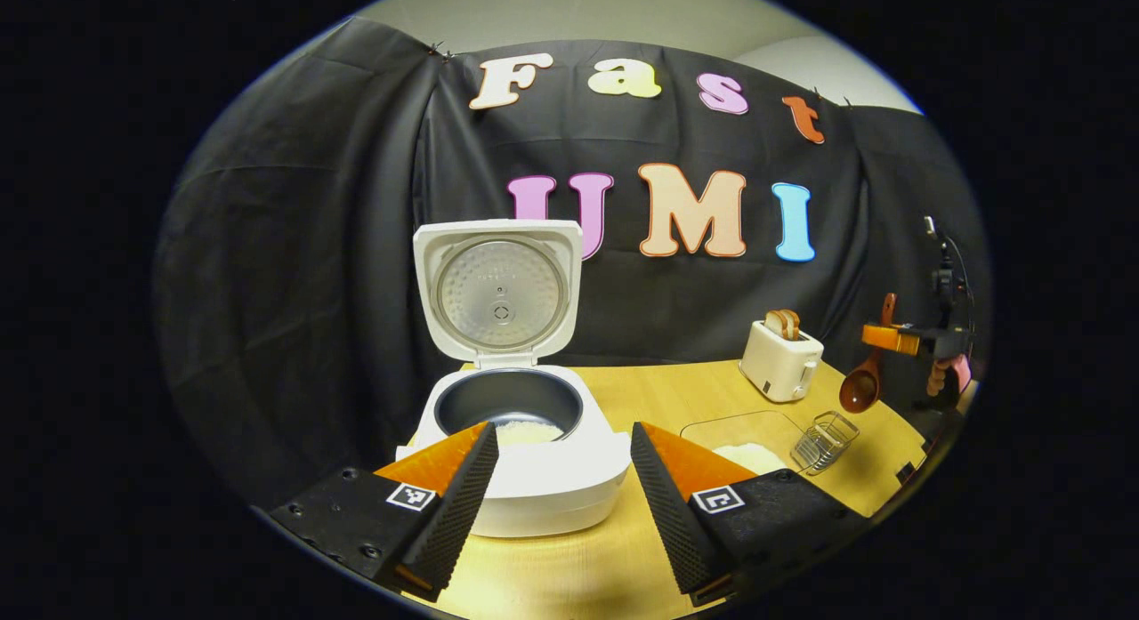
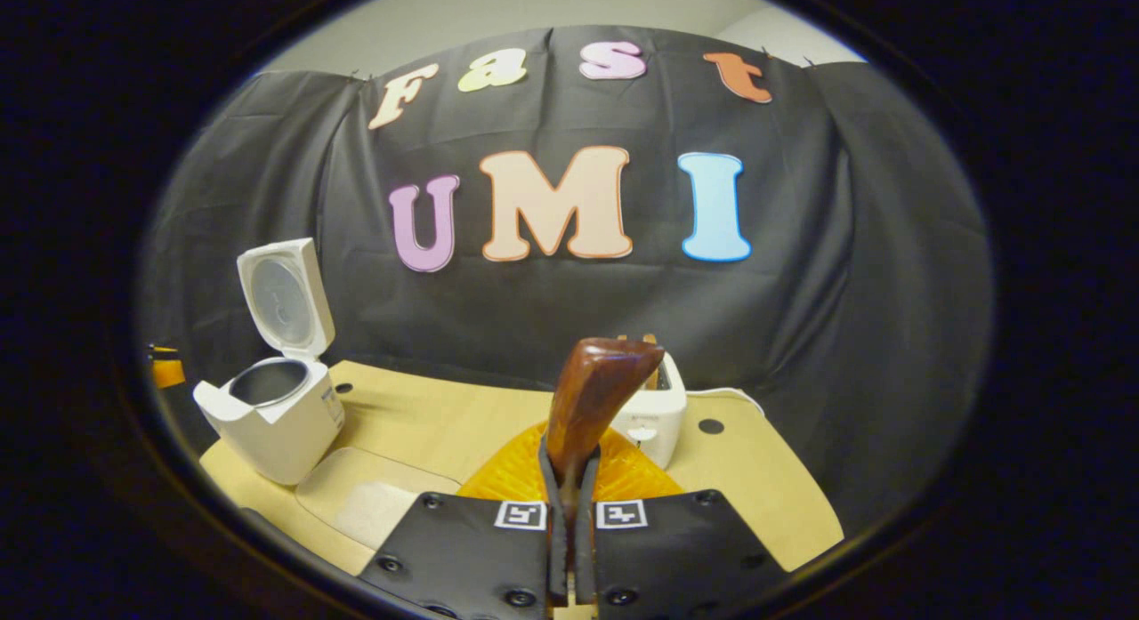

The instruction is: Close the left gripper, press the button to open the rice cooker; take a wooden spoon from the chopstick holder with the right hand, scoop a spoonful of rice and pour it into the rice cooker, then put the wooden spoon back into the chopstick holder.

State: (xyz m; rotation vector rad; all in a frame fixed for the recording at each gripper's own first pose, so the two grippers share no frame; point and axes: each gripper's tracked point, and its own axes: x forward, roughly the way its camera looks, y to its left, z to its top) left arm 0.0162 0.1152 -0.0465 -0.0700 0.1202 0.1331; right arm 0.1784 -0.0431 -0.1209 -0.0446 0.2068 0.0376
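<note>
- White rice cooker (image 1: 534, 460) with dark inner pot: stood near the tabletop's left edge, lid (image 1: 498, 286) raised upright, a little white rice lying in the pot.
- Left tongs (image 1: 561, 478): spread wide, holding nothing, poised just before the cooker's front.
- Right tongs (image 2: 569, 504): pressed together on the handle of the brown wooden spoon (image 2: 592, 406); in the left gripper view the spoon (image 1: 863, 384) hung bowl-down, in the air above the tabletop's right edge.
- Clear shallow tray (image 1: 730, 429) of white rice: lay on the pale wooden tabletop (image 1: 658, 389) between cooker and right edge.
- Small wire chopstick holder (image 1: 823, 440): lay tilted beside the tray, seemingly empty.
- White toaster (image 1: 781, 360) with bread slices: stood toward the back edge.
- Judgement: rice already in the pot suggested the return step was at hand.
- Risk: the tilted, light holder could slide or tip further if the spoon's bowl struck its rim.
- Risk: the thin handle could pivot in the pinch and miss the opening.
</note>
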